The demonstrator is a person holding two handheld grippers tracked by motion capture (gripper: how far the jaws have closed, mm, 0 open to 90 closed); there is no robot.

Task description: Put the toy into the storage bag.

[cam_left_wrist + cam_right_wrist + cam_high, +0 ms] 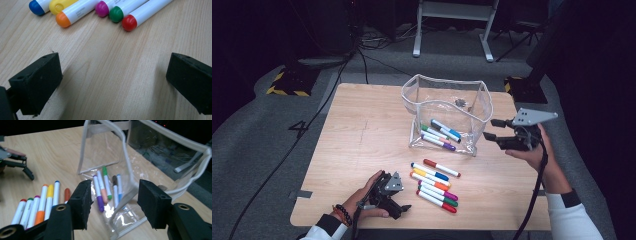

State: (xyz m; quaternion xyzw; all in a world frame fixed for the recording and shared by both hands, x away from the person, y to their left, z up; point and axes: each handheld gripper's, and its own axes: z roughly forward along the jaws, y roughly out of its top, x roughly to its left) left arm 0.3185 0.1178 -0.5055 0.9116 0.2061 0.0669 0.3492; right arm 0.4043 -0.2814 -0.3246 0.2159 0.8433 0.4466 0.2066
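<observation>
A clear pouch (pixel 447 112) with white trim stands open at the table's far middle, with several markers (pixel 439 134) lying in its bottom. More loose markers (pixel 434 182) lie in a row on the wood nearer me. My left gripper (pixel 401 196) rests low at the front edge, just left of that row, open and empty. In the left gripper view its wide-apart jaws frame bare wood, and the red cap (pixel 129 22) and orange cap (pixel 63 19) lie ahead. My right gripper (pixel 492 129) hovers open at the pouch's right corner (pixel 120 195), which sits between its jaws.
The wooden table (pixel 362 135) has free surface on its left half. Beyond it are grey floor, cables and a white stand's legs (pixel 452 30). In the right gripper view, the loose markers (pixel 42 200) lie left of the pouch, with the left gripper (pixel 17 162) beyond them.
</observation>
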